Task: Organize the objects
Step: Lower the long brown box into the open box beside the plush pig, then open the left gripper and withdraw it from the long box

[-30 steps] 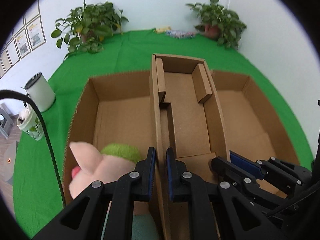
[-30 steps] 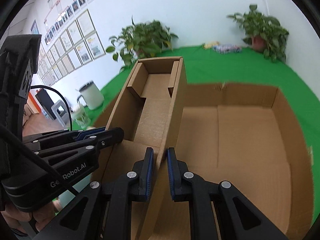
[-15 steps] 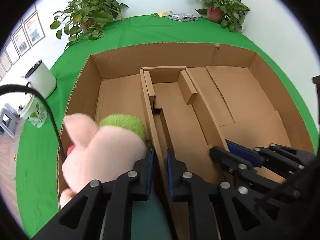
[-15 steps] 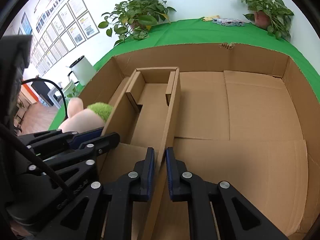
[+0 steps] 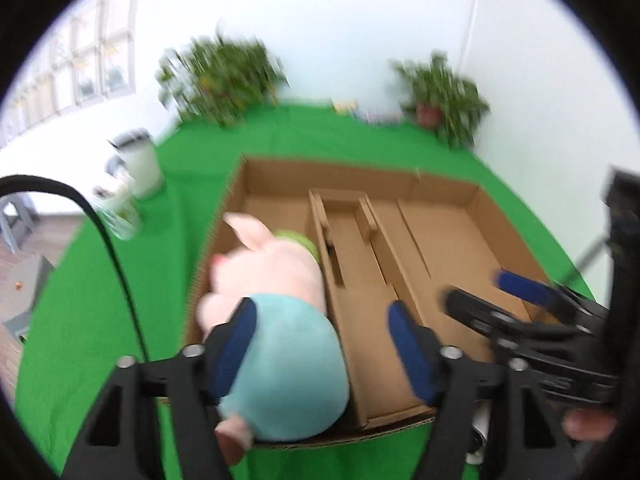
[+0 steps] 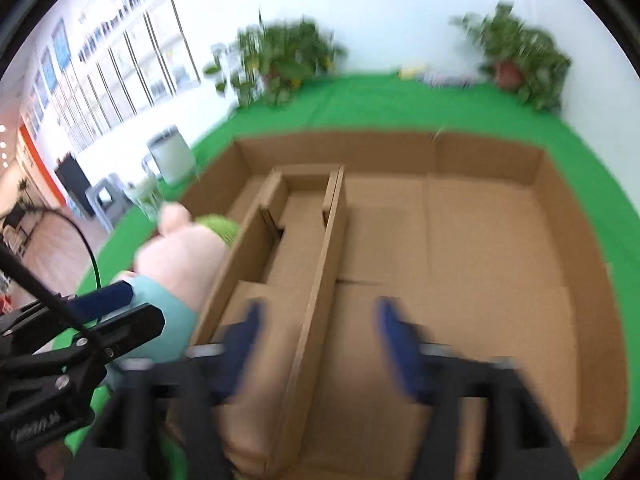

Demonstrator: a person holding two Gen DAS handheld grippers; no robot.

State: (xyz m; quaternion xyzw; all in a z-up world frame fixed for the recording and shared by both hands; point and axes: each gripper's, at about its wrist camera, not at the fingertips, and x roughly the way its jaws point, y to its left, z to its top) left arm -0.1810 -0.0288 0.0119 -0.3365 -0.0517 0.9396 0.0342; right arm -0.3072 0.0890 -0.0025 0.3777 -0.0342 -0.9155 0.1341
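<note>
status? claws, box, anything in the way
Both claws open, left claw, right claw. Cardboard divider free inside box. Plush pig in left compartment; nothing blocking.

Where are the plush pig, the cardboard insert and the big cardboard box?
plush pig (image 5: 276, 276), left wrist view, on its pink back.
cardboard insert (image 6: 292, 248), right wrist view, on its floor.
big cardboard box (image 6: 480, 152), right wrist view, on its far wall.

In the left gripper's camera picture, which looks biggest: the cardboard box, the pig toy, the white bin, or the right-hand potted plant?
1. cardboard box
2. pig toy, though its nearness to the camera flatters it
3. and 4. unsure: right-hand potted plant and white bin look alike, both far and blurred
</note>
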